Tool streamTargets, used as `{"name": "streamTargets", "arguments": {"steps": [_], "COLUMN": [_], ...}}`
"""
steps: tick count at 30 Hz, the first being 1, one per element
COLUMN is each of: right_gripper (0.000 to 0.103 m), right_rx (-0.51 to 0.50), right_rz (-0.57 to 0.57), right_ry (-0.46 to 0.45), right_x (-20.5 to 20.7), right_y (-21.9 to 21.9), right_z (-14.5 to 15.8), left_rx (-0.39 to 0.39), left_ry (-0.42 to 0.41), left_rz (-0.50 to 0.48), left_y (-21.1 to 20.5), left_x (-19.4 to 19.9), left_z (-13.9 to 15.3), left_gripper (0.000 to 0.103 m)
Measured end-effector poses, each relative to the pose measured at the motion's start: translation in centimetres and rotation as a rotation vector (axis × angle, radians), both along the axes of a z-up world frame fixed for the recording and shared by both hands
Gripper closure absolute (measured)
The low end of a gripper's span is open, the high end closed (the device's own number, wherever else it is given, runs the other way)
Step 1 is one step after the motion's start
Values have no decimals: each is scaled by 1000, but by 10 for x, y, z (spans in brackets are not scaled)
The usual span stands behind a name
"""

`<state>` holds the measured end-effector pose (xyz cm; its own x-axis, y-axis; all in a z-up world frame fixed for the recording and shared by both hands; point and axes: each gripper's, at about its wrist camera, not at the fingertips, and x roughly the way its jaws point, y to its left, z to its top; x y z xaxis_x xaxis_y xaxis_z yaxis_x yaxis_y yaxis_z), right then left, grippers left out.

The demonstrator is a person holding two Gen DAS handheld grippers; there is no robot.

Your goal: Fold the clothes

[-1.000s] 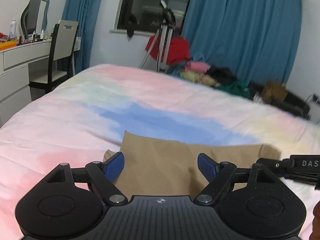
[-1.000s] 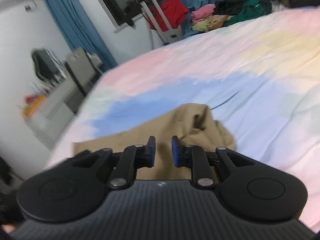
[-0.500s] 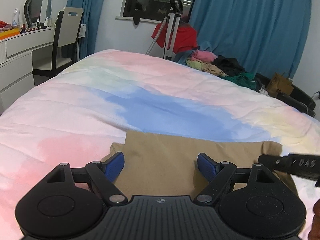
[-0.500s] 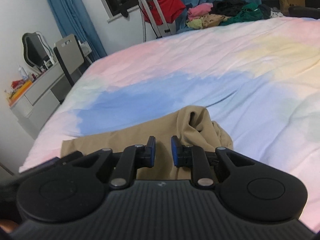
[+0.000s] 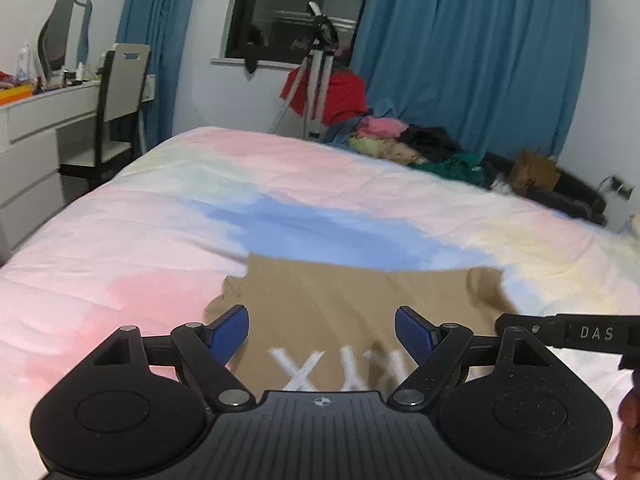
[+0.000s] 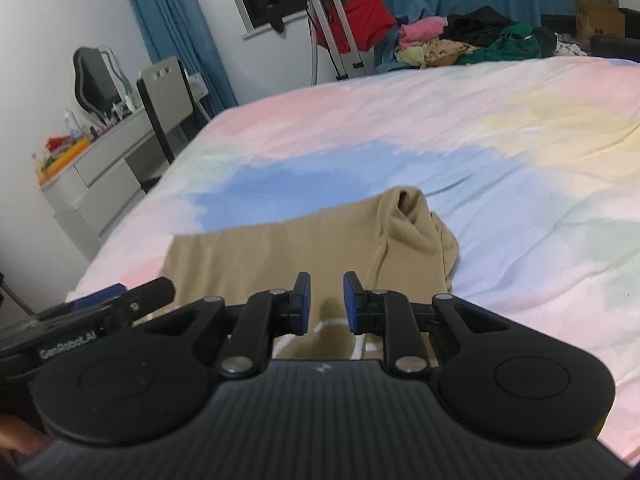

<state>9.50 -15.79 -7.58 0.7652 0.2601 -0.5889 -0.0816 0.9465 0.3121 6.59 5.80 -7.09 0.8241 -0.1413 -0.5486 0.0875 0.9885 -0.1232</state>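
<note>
1. The writing came first: in the left wrist view the right gripper (image 5: 568, 334) entered from the right edge with the white letters "DAS" on its side, and in the right wrist view the left gripper (image 6: 108, 300) entered from the left with "GenRoboLAI" printed on its body (the last letters were hard to make out).
2. The tan garment (image 5: 360, 304) carried large white lettering (image 5: 340, 366) near its close edge; only an "X"-like shape was clear, the rest being blurred and partly hidden by the gripper body.
3. The left wrist view alone showed that lettering broadly; the right wrist view showed only a thin white stroke of it (image 6: 330, 323) between its fingers.
4. The right wrist view alone showed the garment's bunched, folded-over end (image 6: 420, 232) on the right side, standing up in soft ridges.
5. The garment lay flat on the pastel bedspread (image 5: 160, 240), over the blue patch's near edge, directly ahead of and beneath both tools.
6. The left gripper (image 5: 322, 334) had its blue-padded fingers spread wide apart above the cloth, holding nothing.
7. The right gripper (image 6: 326, 304) had its pads drawn close together with a narrow gap; no cloth was visibly pinched between them.
8. Beyond the bed stood a tripod (image 5: 316, 80), a clothes pile (image 5: 408, 148), blue curtains (image 5: 472, 52) and a white dresser (image 5: 36, 120).
</note>
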Motion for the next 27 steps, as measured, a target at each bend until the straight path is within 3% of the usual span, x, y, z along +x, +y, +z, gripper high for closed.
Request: {"name": "streamTargets", "arguments": {"steps": [2, 7, 13, 22, 24, 27], "right_gripper": [82, 82, 82, 83, 83, 84], "right_rx": [-15, -24, -16, 33, 47, 48], "right_rz": [5, 16, 16, -4, -10, -13], "right_ry": [35, 85, 82, 113, 119, 120], "right_x": [5, 10, 7, 9, 10, 9], "right_y": [2, 4, 4, -4, -6, -6], "right_z": [-10, -27, -29, -28, -28, -28], "left_rx": [28, -17, -111, -555, -603, -583], "left_ry": [35, 145, 161, 280, 316, 361], "left_rz": [16, 23, 38, 68, 78, 136], "left_y": [0, 9, 22, 63, 69, 73], "left_x": [3, 15, 0, -27, -24, -22], "left_z": [-8, -26, -14, -17, -23, -30], "left_gripper": [21, 21, 21, 20, 20, 20]}}
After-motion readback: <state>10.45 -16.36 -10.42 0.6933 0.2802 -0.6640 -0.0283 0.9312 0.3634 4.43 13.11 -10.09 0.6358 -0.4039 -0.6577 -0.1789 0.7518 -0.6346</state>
